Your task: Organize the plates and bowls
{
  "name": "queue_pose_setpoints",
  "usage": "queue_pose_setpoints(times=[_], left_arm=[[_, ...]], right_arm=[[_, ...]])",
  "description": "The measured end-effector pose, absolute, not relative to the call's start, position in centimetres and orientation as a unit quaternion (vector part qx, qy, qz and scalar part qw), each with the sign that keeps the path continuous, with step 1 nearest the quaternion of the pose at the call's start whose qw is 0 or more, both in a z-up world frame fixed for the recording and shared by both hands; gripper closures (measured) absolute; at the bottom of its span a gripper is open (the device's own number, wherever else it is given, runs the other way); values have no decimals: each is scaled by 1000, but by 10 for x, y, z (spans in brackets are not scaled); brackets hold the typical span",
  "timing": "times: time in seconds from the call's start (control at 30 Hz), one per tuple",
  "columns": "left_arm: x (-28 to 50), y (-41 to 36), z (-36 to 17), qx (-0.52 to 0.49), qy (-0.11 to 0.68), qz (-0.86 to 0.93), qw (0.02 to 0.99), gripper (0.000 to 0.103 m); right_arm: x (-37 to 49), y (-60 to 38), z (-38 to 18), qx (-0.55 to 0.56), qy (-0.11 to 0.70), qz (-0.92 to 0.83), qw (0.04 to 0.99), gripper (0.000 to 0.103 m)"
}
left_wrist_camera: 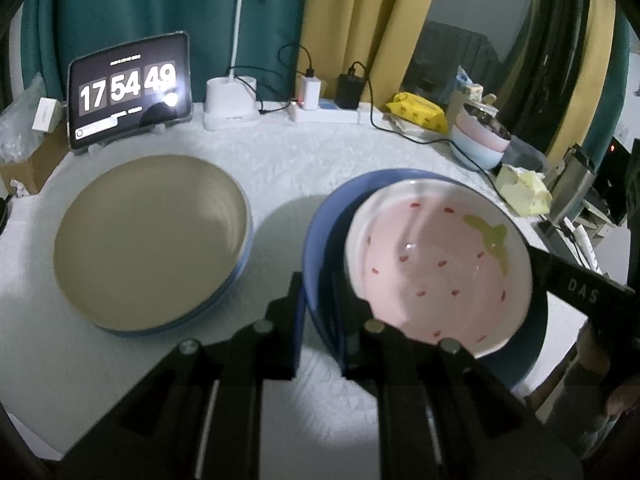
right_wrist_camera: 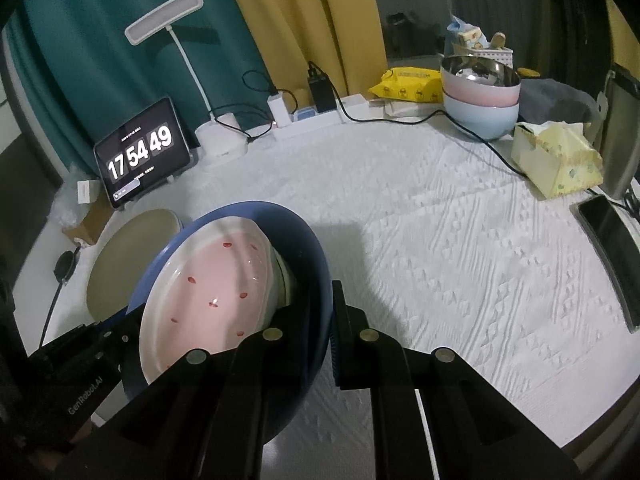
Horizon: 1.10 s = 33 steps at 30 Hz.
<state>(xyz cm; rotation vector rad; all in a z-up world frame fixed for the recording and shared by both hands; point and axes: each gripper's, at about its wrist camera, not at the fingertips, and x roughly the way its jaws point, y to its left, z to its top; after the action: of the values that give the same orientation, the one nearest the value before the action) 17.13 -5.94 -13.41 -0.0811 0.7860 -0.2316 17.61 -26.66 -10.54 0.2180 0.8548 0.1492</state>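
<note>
A table covered by a white textured cloth (right_wrist_camera: 440, 240) is backed by teal curtains (right_wrist_camera: 120, 60) and yellow curtains (right_wrist_camera: 300, 12); a white desk lamp (right_wrist_camera: 164, 16) is stood beside a tablet clock (right_wrist_camera: 140, 152)

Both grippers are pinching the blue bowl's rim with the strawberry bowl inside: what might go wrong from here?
1. The pink strawberry bowl sits tilted and loose inside the blue bowl; more tilt might slide it out.
2. The left gripper and right gripper each hold only the thin rim, so uneven motion may twist it free.
3. The beige plate lies close by; swinging leftward risks a knock.
</note>
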Motion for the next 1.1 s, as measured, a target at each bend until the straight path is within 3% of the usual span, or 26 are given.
queue_pose_setpoints(times=[1.1], left_arm=[[198, 4, -97, -75, 325, -96, 938, 91]], right_arm=[[214, -213, -70, 93, 381, 94, 915, 93]])
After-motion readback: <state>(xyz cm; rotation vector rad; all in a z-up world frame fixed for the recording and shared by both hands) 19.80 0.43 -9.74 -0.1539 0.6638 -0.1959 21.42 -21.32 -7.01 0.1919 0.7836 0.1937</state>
